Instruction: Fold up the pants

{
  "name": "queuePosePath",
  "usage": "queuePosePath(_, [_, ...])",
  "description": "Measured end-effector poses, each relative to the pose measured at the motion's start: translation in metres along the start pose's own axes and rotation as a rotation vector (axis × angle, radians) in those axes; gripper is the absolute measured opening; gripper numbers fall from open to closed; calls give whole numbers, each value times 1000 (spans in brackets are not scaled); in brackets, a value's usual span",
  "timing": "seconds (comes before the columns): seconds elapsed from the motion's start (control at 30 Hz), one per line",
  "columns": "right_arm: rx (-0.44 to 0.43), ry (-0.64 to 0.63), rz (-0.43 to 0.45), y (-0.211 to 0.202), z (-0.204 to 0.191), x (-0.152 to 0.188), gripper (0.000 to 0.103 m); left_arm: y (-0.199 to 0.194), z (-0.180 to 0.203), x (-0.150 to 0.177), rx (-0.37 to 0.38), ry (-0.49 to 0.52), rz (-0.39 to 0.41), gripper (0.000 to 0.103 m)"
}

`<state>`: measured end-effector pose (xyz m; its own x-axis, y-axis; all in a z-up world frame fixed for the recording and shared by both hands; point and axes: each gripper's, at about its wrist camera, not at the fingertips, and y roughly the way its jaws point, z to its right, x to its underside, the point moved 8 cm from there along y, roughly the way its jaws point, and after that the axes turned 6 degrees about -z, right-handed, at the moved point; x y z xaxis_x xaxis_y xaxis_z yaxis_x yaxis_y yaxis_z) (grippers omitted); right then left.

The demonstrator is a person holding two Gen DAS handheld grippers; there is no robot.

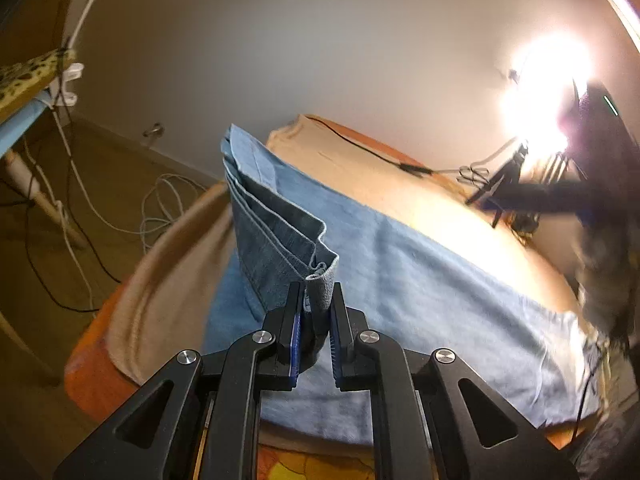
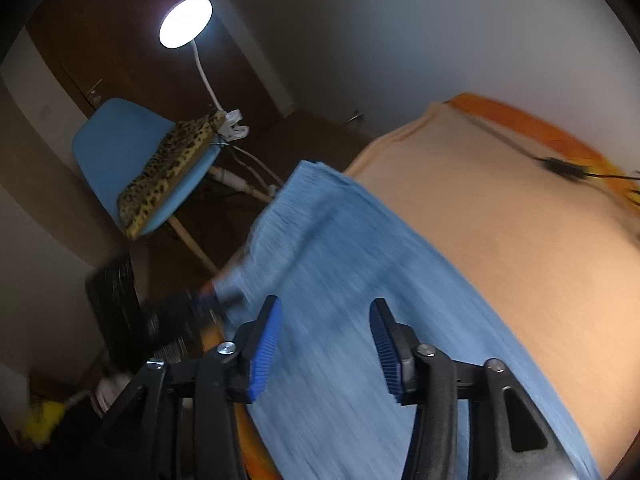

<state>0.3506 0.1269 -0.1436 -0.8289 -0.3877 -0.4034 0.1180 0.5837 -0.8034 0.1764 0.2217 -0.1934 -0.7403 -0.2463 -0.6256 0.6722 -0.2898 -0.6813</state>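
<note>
The pants point(image 1: 400, 280), light blue denim, lie along a surface under a beige cover point(image 1: 420, 184) with an orange edge showing beneath; I can't tell whether it is a bed or a tabletop. The left gripper point(image 1: 316, 312) has its jaws closed on a corner of the fabric, what looks like a hem or waistband end, and holds it raised so that several layers stand up in a ridge running away from the camera. The right gripper point(image 2: 326, 344) hangs over the flat stretch of denim with its jaws wide apart and nothing between them; that view is blurred, so how close it is to the cloth is hard to say.

My guess is the job is partway through: the stacked layers at the lifted end suggest the legs are already laid one on the other, and the lengthwise fold is under way. Left to do: carry the raised end across, lay it flat, smooth it.

A blue chair point(image 2: 116, 148) and a lamp point(image 2: 186, 22) stand off to the side.
</note>
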Motion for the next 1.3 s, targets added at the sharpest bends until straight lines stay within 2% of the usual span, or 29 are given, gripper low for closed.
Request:
queuePosePath(0.2, [21,-64,-90,77,-39,-41,50,5,13,7,32,40,3,10])
queuePosePath(0.33, [59,-108,-129,116,-65,-63,58,11,19,12,34,71,1,10])
queuePosePath(0.47, [168,-129,-183,151,-66,-75,60,11,18,14,40,78,6,10])
queuePosePath(0.67, [293,-131,-240,180,-52,-81,58,10,21,17,33,112,5,10])
queuePosePath(0.73, [320,-124,-240,181,-48,-83,42,11,26,19,36,117,4,10])
queuePosePath(0.77, [321,-111,-243,181,-45,-82,38,10,28,19,37,119,4,10])
queuePosePath(0.93, [283,-44,-210,159,-31,-84,10,2,36,16,66,121,10,10])
queuePosePath(1.13, [175,67,-100,106,-19,-77,6,-23,67,9,96,172,28,10])
queuePosePath(1.3, [140,147,-17,60,2,-56,6,-36,105,12,130,222,2,10])
